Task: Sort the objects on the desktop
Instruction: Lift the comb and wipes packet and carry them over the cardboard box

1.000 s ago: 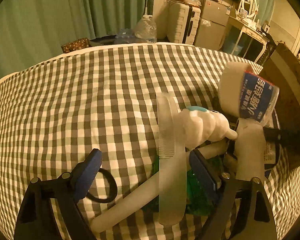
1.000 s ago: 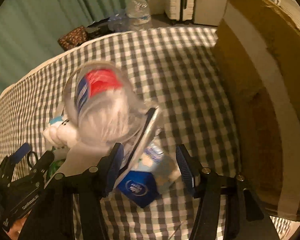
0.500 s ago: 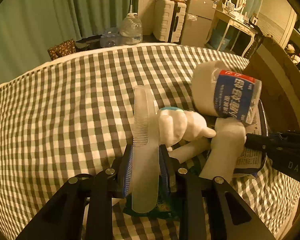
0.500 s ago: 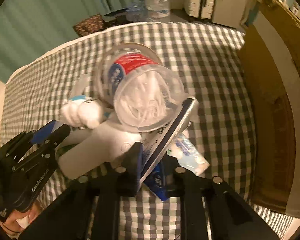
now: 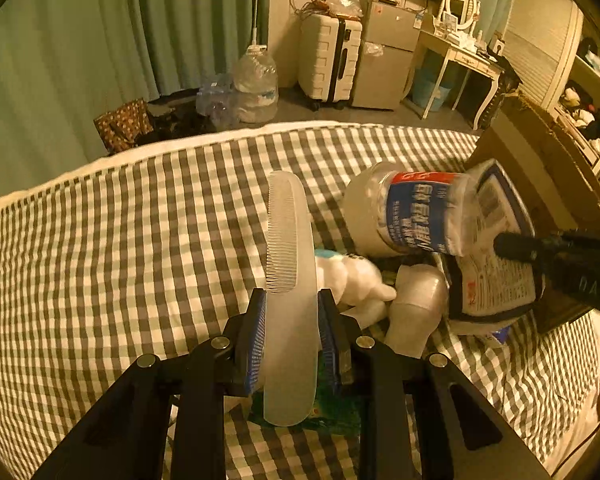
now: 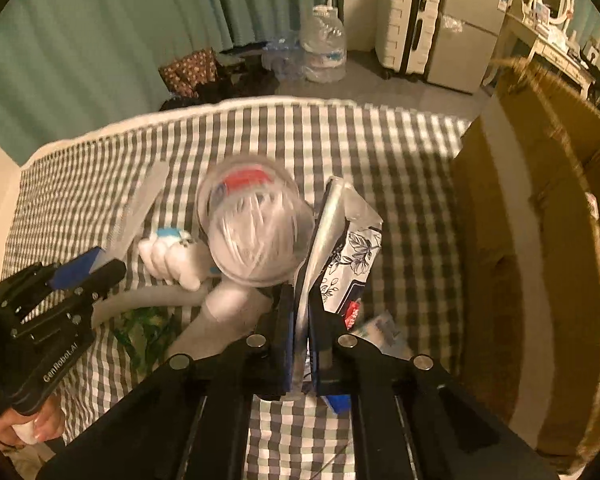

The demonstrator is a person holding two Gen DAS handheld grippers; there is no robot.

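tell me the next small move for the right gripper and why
Probably swing the right gripper toward the cardboard box: it is shut on the flat packet, the box stands open just to its right, and the left gripper is busy clamping the comb.

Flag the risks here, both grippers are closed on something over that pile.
1. The right gripper pinches a flat pouch by one edge; the cotton swab jar leans on it and may roll as the pouch moves.
2. The left gripper holds the comb near its lower end, so the long toothed end could pivot or slip.
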